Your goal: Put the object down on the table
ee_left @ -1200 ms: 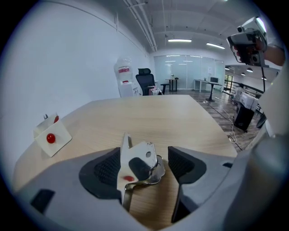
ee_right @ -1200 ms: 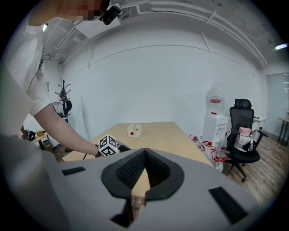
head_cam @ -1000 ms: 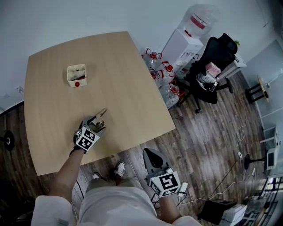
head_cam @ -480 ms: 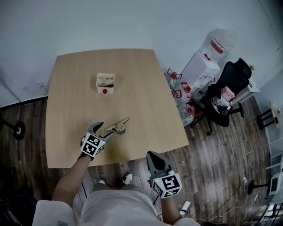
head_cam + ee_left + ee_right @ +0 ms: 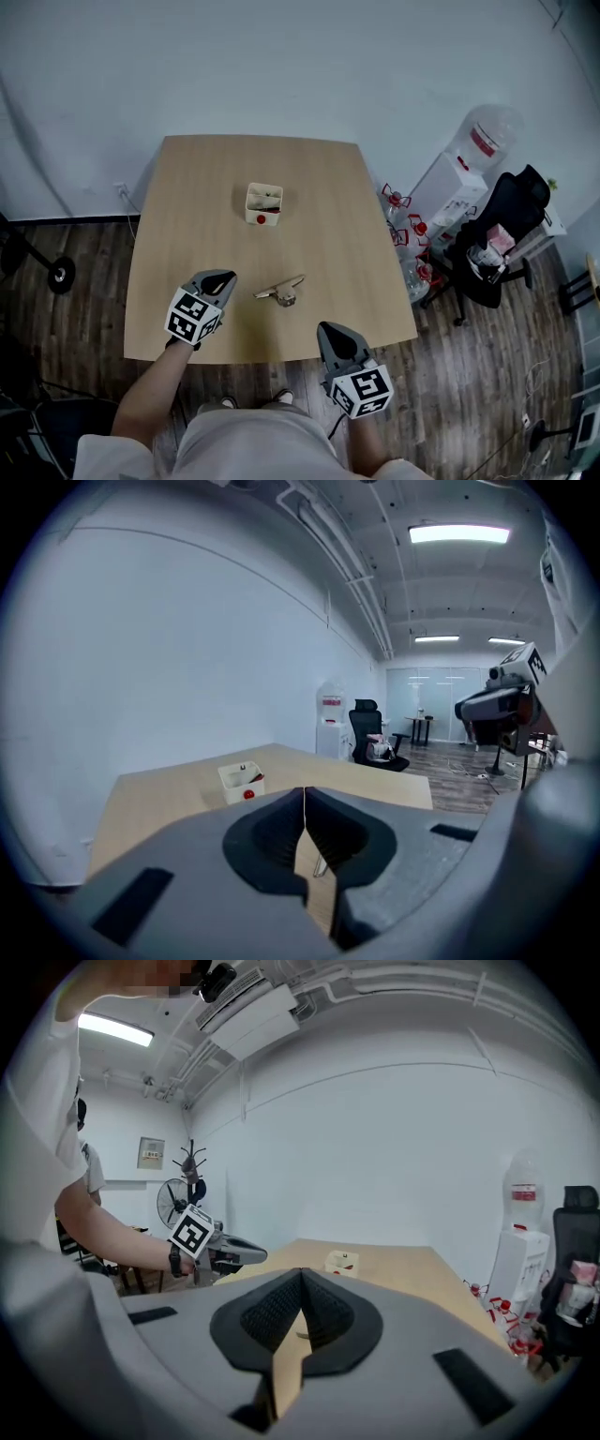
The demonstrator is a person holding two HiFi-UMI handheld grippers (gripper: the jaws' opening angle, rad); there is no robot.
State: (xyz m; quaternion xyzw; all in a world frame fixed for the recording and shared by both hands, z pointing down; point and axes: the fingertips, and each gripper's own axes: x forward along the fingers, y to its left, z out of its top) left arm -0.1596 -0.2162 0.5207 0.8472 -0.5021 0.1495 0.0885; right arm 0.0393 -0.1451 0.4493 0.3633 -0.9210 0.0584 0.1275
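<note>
Left gripper [image 5: 223,277] let go! 1 second back its jaws sat around the object [image 5: 281,292]. 0.5 seconds on, they stood wide and just clear of it. Then the gripper drew away toward the near edge of the table [image 5: 187,206], and its jaws had just been closing, meeting with nothing between them. The object was left lying on the wood, apart from the 2 grippers. Right gripper [image 5: 330,330] came in from over the floor to the table's near edge. The head view swung, bringing the table toward centre.
</note>
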